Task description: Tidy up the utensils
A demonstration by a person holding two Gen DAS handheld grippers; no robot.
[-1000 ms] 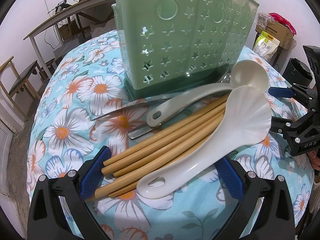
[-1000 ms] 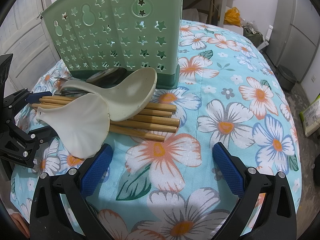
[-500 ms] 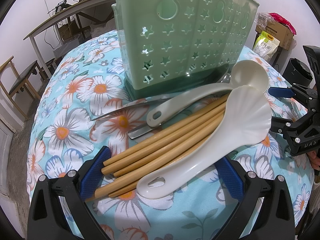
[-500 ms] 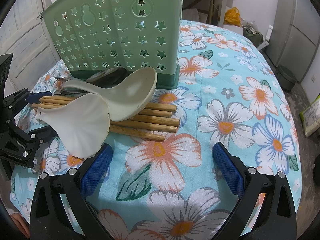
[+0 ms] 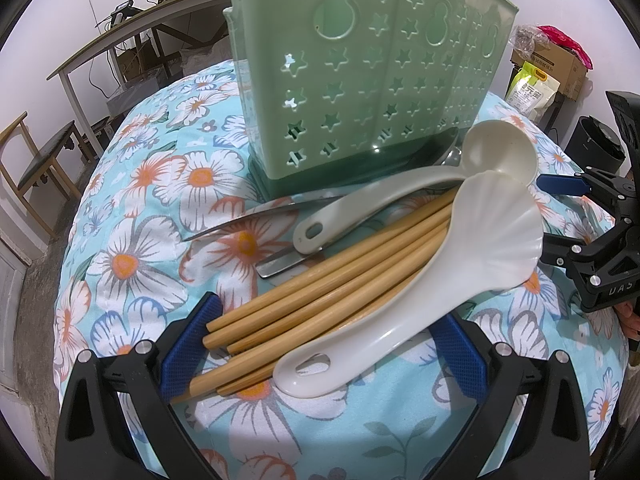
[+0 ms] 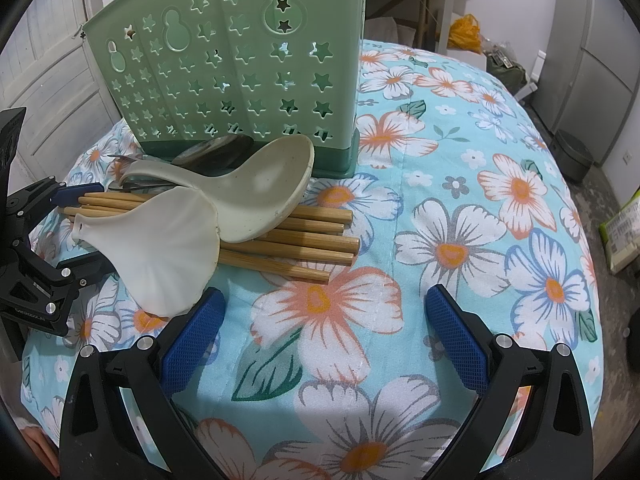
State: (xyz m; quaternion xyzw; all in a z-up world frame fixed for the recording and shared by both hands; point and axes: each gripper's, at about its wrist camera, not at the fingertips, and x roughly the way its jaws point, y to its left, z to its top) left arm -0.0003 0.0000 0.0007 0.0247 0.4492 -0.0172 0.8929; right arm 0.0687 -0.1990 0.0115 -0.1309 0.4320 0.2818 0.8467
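A green star-cut utensil holder (image 5: 372, 80) (image 6: 240, 80) stands on the floral cloth. In front of it lies a pile: several bamboo chopsticks (image 5: 320, 296) (image 6: 304, 240), a white shell-shaped rice spoon (image 5: 472, 252) (image 6: 164, 256), a cream ladle (image 5: 400, 196) (image 6: 256, 196) and metal utensils (image 5: 248, 220) beneath. My left gripper (image 5: 326, 346) is open, its fingers on either side of the chopstick ends and the rice spoon's handle. My right gripper (image 6: 324, 328) is open over bare cloth, just right of the rice spoon's bowl.
The round table is covered by a blue floral cloth (image 6: 500, 220). A wooden chair (image 5: 36, 160) and a workbench (image 5: 140, 36) stand to the left, boxes and bags (image 5: 548, 72) to the right. A grey cabinet (image 6: 592, 60) and a bin (image 6: 572, 156) sit beyond the table.
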